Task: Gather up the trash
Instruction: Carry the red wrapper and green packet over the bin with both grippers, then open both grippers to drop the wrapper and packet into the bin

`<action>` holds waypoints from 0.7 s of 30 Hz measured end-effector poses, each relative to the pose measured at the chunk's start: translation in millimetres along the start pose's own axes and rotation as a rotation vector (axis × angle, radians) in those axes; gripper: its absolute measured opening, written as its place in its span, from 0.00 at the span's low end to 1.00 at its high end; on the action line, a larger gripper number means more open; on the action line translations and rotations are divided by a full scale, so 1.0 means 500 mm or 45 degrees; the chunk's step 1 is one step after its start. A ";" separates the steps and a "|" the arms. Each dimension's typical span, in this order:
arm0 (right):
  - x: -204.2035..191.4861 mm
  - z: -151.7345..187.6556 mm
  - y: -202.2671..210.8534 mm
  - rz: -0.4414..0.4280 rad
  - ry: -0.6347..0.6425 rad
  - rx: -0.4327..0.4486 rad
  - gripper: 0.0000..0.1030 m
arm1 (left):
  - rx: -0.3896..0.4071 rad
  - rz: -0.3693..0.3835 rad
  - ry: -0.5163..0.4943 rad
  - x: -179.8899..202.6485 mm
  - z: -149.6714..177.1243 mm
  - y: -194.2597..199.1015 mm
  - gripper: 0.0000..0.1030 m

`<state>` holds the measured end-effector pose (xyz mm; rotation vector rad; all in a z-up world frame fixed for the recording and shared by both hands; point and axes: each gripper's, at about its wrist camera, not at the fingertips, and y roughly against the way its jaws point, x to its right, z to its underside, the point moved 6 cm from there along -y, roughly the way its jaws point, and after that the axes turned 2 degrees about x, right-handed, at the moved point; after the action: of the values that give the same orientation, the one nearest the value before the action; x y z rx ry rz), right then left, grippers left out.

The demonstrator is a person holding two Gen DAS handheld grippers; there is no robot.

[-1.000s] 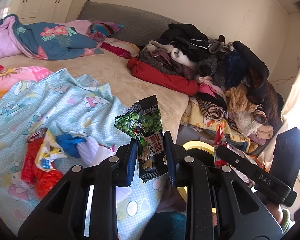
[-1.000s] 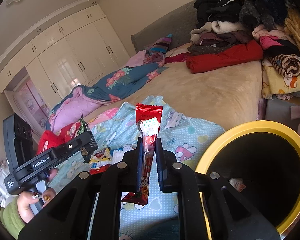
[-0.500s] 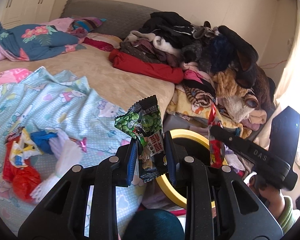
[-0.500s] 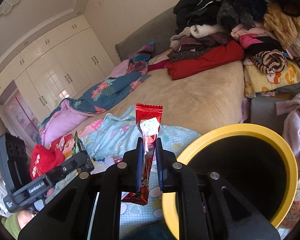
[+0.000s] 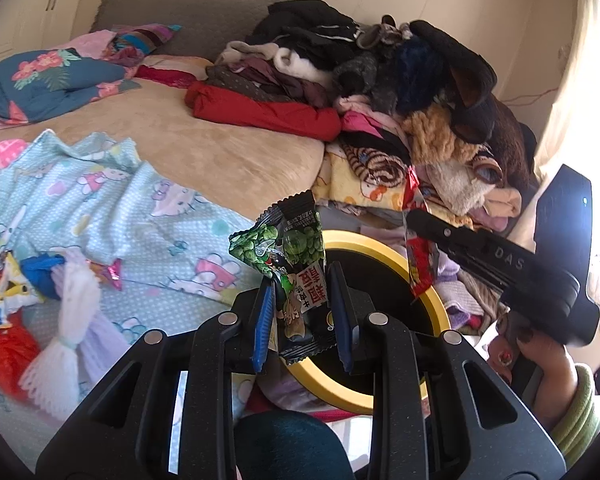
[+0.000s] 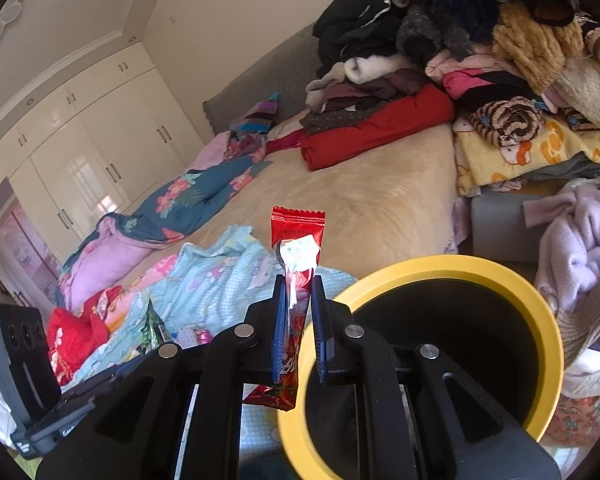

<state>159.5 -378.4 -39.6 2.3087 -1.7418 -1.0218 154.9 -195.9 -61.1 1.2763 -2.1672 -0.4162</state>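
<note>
Left gripper (image 5: 300, 300) clamped on a green snack packet (image 5: 288, 264), tips at the near rim of the yellow bin (image 5: 440, 308) beside the bed. Right gripper (image 6: 298, 308) pinches a red wrapper (image 6: 296, 264) at the bin (image 6: 532, 292) edge. Risk: light wrappers released this near the rim could flutter or fall outside.

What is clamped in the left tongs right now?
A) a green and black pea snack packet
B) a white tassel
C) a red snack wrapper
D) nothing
A: in the left wrist view the left tongs pinch the green and black pea snack packet upright over the yellow-rimmed black bin.
</note>
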 end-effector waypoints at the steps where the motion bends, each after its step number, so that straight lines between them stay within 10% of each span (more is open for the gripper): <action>1: 0.007 -0.002 0.001 0.008 -0.005 0.002 0.12 | -0.006 0.004 -0.007 0.005 0.003 -0.005 0.19; 21: 0.144 0.008 -0.007 0.181 -0.151 -0.020 0.12 | -0.186 0.101 -0.106 0.086 0.080 -0.131 0.19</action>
<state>169.8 -439.2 -77.1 2.1197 -1.9018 -1.1626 158.9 -266.5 -113.3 1.1077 -2.2036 -0.5929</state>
